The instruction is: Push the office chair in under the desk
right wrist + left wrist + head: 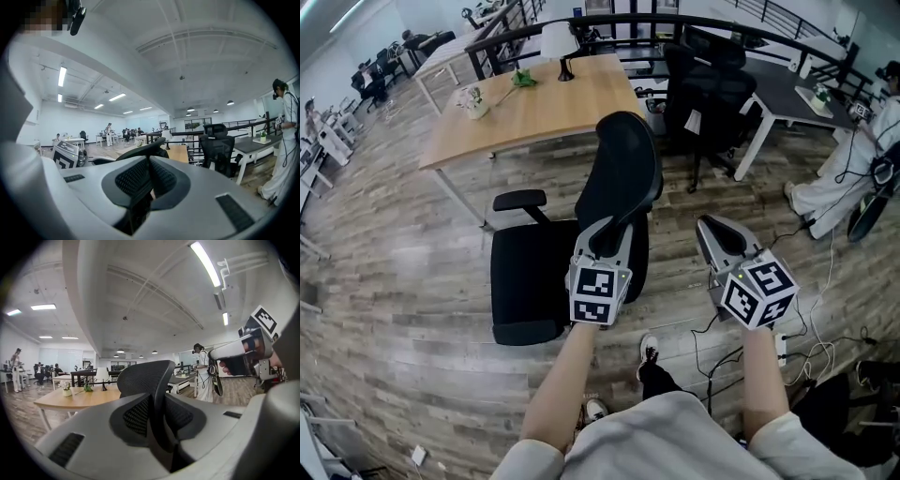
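Note:
The black mesh office chair point(619, 173) stands on the wood floor with its seat point(530, 281) towards the light wooden desk point(544, 103), a short way back from the desk's edge. My left gripper point(607, 236) is shut on the rear edge of the backrest. In the left gripper view that edge point(145, 376) runs down between the jaws of the left gripper point(157, 413). My right gripper point(712, 230) hangs in the air to the right of the chair, shut and holding nothing. The right gripper view shows the backrest point(140, 150) beyond the closed right gripper point(150, 168).
A table lamp point(558, 42) and a small potted plant point(472, 101) stand on the desk. A second black chair point(712, 84) sits by a dark desk point(787, 94) at the back right. A person in white point(834, 178) stands at the right, and cables point(806, 328) trail on the floor.

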The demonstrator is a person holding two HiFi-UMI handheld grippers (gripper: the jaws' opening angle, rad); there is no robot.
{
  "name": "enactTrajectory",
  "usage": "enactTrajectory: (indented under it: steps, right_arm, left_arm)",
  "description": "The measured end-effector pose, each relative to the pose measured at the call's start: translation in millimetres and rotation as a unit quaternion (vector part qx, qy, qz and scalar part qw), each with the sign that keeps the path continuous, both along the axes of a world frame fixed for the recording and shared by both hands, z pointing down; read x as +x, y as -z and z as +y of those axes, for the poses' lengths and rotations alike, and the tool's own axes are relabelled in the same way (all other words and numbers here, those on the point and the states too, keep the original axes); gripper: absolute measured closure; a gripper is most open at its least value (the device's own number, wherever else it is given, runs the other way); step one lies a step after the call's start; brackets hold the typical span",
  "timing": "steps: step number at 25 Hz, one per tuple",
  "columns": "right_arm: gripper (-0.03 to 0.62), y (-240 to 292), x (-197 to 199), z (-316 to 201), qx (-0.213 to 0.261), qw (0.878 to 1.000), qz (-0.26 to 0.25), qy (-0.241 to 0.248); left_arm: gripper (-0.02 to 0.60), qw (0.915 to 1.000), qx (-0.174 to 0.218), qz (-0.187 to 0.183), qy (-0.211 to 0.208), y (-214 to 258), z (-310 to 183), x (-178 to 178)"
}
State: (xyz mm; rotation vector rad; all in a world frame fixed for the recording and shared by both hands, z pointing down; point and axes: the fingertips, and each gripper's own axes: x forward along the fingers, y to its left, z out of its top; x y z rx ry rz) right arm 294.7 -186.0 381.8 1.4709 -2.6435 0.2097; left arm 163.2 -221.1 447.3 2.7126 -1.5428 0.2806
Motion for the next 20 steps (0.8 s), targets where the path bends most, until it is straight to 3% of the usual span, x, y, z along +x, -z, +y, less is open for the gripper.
enactTrajectory:
  steps: [20]
  right_arm:
    - [0.553,-3.4,-41.4,88.2,-0.008,1.000,0.003,-0.003]
  left_arm:
    - [0.451,0.9985,0.008,0.037,-0.039,-5.2,102.0,-47.8]
